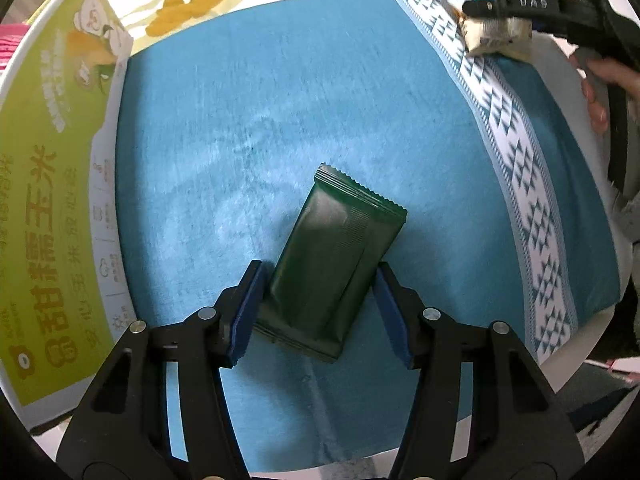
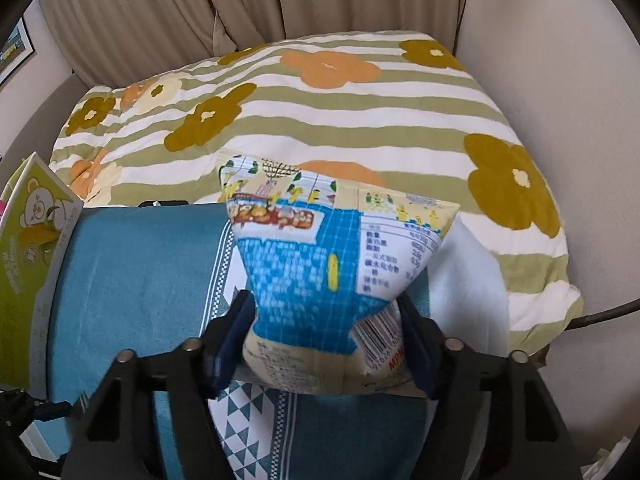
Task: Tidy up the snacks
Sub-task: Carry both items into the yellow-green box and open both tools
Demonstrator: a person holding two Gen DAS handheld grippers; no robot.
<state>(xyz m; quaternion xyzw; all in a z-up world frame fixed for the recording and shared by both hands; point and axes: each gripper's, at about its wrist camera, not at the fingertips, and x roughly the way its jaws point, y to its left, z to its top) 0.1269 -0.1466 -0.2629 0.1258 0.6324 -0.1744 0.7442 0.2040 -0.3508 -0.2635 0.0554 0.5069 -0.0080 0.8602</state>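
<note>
Left wrist view: our left tool (image 1: 318, 280) has its jaws spread on either side of a dark green snack packet (image 1: 334, 262), pads flanking the packet's lower half. We see a small gap on each side, so it is released, not gripping. The packet lies flat on the blue towel (image 1: 280, 112), tilted, with its serrated end pointing up and to the right. The towel has a white band of blue triangles (image 1: 516, 152) running down its right side. A green carton (image 1: 52, 184) with yellow Chinese lettering and a bear cartoon stands along the towel's left edge. At top right we see the right tool (image 1: 496, 8) from the side with a snack bag (image 1: 498, 36) in its fingers, and part of a hand (image 1: 600, 92) behind it.

Right wrist view: our right tool (image 2: 326, 336) is clenched on a blue and cream snack bag (image 2: 320, 276), pinching it near the lower end so the bag narrows at the pads and flares out above. Nutrition table and barcode face the camera. The bag is held off the towel (image 2: 132, 264), over the triangle band. Beyond it lies a striped bedspread with flowers (image 2: 320, 120), with beige curtains (image 2: 160, 12) behind. The green carton (image 2: 28, 248) shows at the left edge.
</note>
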